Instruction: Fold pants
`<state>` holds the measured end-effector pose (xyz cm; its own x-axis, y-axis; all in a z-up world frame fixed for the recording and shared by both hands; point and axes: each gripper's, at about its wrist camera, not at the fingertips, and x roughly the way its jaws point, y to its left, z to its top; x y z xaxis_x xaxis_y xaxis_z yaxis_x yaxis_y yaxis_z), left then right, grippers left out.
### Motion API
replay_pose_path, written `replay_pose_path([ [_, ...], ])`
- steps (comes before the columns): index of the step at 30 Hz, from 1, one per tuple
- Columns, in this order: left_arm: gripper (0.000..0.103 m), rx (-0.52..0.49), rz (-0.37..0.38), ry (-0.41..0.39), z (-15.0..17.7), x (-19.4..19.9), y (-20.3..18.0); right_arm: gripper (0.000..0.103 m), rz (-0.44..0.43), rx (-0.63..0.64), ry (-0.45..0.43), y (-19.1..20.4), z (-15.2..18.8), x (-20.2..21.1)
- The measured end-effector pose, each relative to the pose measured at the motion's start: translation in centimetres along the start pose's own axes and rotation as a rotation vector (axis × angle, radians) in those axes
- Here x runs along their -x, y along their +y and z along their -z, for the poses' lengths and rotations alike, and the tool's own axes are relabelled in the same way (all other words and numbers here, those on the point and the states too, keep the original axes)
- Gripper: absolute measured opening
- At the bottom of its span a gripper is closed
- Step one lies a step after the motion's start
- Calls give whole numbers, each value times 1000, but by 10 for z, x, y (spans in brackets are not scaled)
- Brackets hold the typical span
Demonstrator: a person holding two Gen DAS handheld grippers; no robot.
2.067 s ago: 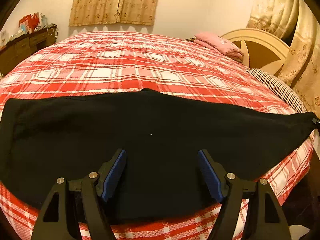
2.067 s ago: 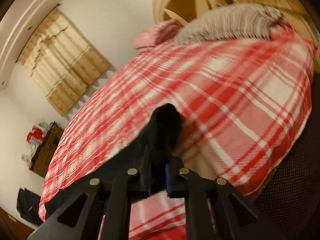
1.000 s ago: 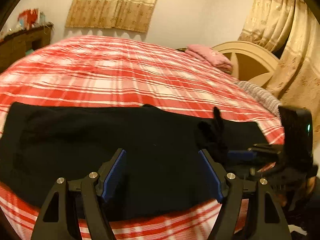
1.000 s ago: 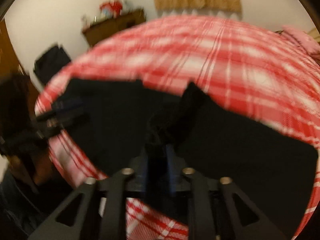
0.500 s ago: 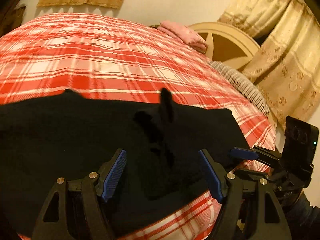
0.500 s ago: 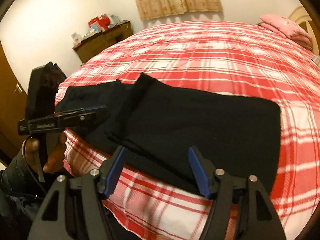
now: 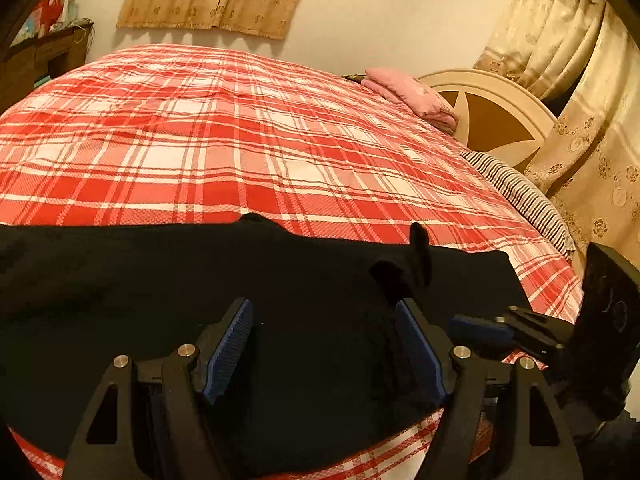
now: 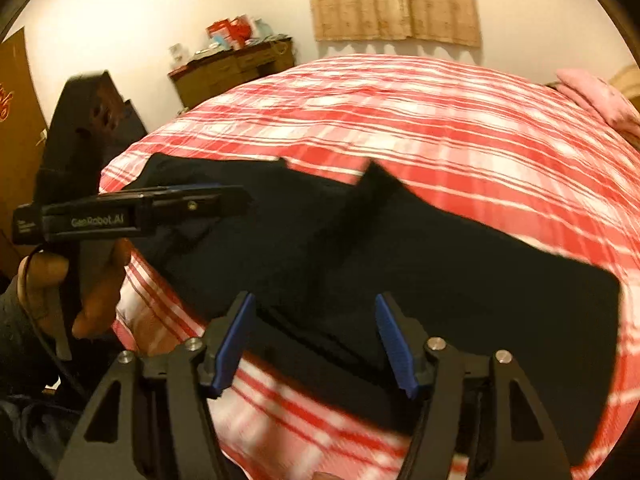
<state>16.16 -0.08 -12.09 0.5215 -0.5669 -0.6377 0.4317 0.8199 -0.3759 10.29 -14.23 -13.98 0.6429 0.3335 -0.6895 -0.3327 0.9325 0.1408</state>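
The black pants (image 7: 280, 312) lie on the near edge of the bed (image 7: 240, 140), one end folded over. Your left gripper (image 7: 324, 356) is wide and empty. Your right gripper (image 8: 314, 340), just closing a little, holds nothing. Pat the bumpy flap flat, then fold again.

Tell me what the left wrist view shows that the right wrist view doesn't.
Only the left wrist view shows the round headboard, the striped pillow and the side curtain. Only the right wrist view shows the person's hand gripping the left tool, and the wooden dresser in full. Both show the black pants on the red plaid bedspread, the pink pillow, and open jaws with nothing between them.
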Motion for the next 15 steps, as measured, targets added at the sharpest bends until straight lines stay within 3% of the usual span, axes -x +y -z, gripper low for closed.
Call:
replay_pose_path([
  [2,75,1,7,7,1,-2,0,47,40,43,29,10,-6,-17],
  [3,75,2,16,10,2,-3,-1,22,72,60,48,11,-7,-24],
  [4,75,4,24,14,3,-4,-1,16,114,77,68,12,-6,-33],
  [11,75,21,65,12,-2,-6,-2,11,104,149,46,25,3,-12],
  [15,75,-10,83,20,-8,-12,-16,13,107,189,85,27,14,-32],
])
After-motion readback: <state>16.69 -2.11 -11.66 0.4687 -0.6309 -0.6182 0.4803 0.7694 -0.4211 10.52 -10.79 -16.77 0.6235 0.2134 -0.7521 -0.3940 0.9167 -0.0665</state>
